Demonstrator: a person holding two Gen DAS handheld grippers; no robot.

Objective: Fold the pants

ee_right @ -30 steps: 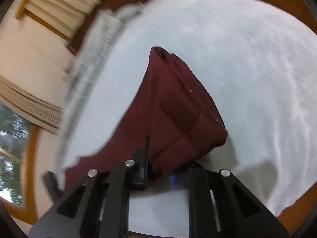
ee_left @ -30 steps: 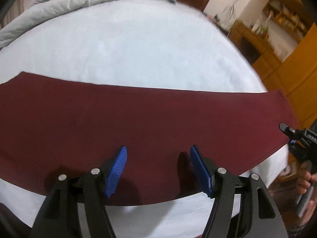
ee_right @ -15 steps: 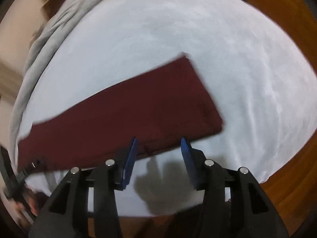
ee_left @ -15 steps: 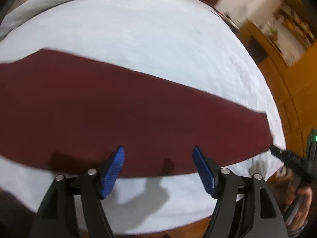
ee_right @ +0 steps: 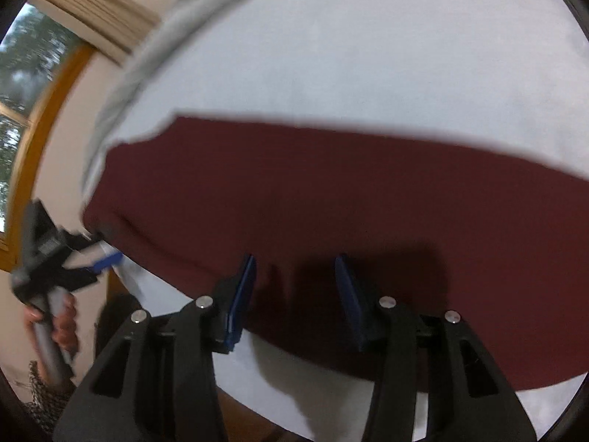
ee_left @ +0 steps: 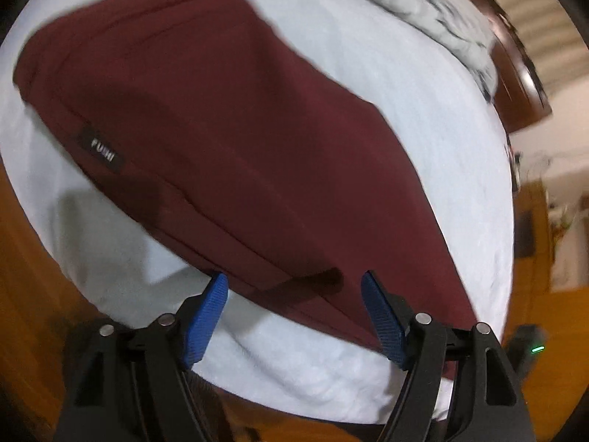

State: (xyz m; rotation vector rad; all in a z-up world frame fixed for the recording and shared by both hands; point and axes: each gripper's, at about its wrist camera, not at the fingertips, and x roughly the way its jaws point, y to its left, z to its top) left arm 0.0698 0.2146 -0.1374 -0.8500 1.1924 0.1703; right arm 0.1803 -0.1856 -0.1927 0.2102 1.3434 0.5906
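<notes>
- Two pairs of tongs hover over the long dark-red fabric pants, which lie flat in a lengthwise strip on the white-sheeted bed, with a black label near one end.
- Our left gripper stands wide apart, its blue ribbed pads straddling the near edge of the cloth and clamping nothing.
- Our right gripper is about half open; its jaws have just been opening, and the cloth lies under them without being pinched.
- From the right wrist view we also see the left tool, gripped by a hand, at the far-left end of the strip.
- We judge the step in hand to be taking fresh grips for the next fold across the length.
- To do it well, we should lower each pad pair squarely onto the edge, catch every layer together, and close both before lifting.
- We should keep the two grips level so the fold line stays straight, and clear of the rumpled grey blanket.
</notes>
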